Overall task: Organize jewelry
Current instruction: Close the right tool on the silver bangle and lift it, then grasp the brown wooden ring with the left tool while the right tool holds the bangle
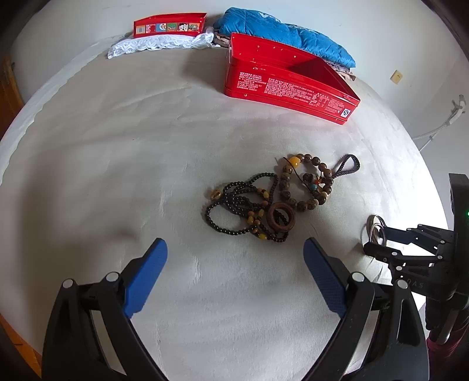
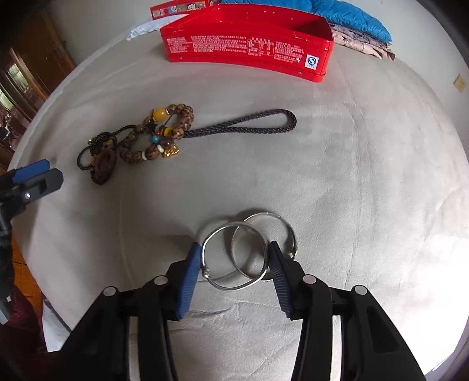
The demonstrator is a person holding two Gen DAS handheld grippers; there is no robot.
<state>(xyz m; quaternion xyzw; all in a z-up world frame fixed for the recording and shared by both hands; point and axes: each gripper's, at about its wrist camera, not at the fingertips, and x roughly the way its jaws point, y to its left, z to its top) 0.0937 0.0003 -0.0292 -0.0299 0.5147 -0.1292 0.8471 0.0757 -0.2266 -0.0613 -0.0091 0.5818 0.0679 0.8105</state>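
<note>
A tangle of dark bead necklaces point(image 1: 246, 205) and a brown bead bracelet point(image 1: 307, 181) with a dark braided cord point(image 1: 348, 165) lie mid-bed; in the right wrist view they sit at the left point(image 2: 140, 140), the cord point(image 2: 243, 126) stretched right. My left gripper point(image 1: 234, 249) is open and empty, just short of the beads. My right gripper point(image 2: 234, 252) has its jaws on either side of two silver bangles point(image 2: 240, 252), the pads touching the nearer bangle; a third ring lies behind. The right gripper and bangles also show in the left wrist view point(image 1: 376, 231). An open red tin point(image 1: 290, 79) stands behind.
The bed has a pale grey cover point(image 1: 117, 146). The red tin's lid point(image 1: 170, 25) leans at the back beside white lace point(image 1: 158, 44). A blue quilt point(image 1: 281, 32) lies behind the tin. The bed edge and wooden floor point(image 2: 20, 263) are at the left.
</note>
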